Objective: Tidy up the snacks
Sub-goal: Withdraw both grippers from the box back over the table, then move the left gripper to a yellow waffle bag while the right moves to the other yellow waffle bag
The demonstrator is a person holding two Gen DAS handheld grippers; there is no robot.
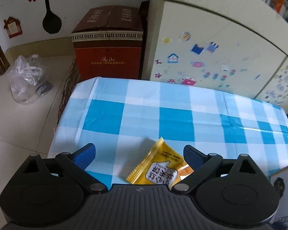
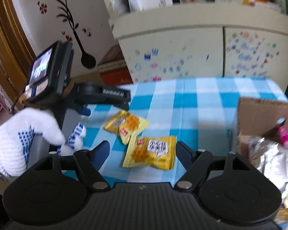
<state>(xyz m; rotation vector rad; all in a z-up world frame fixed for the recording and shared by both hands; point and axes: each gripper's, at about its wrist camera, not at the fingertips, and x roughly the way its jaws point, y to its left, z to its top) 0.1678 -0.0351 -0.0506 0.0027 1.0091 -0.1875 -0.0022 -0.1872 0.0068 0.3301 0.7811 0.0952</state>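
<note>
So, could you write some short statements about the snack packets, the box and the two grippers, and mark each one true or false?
1. Two yellow packets lie on the checked tablecloth: the nearer packet and the farther packet. True.
2. The right gripper is shut on a packet. False: its fingers are apart, with the nearer packet between them on the cloth.
3. The cardboard box on the right holds snack packets. True.
4. The left gripper carries a packet in the air. False: it is open.
5. The tablecloth is red and white. False: it is blue and white.

cardboard box [image 2: 266, 115] cropped, cabinet stickers [image 2: 245, 57] blurred
</note>
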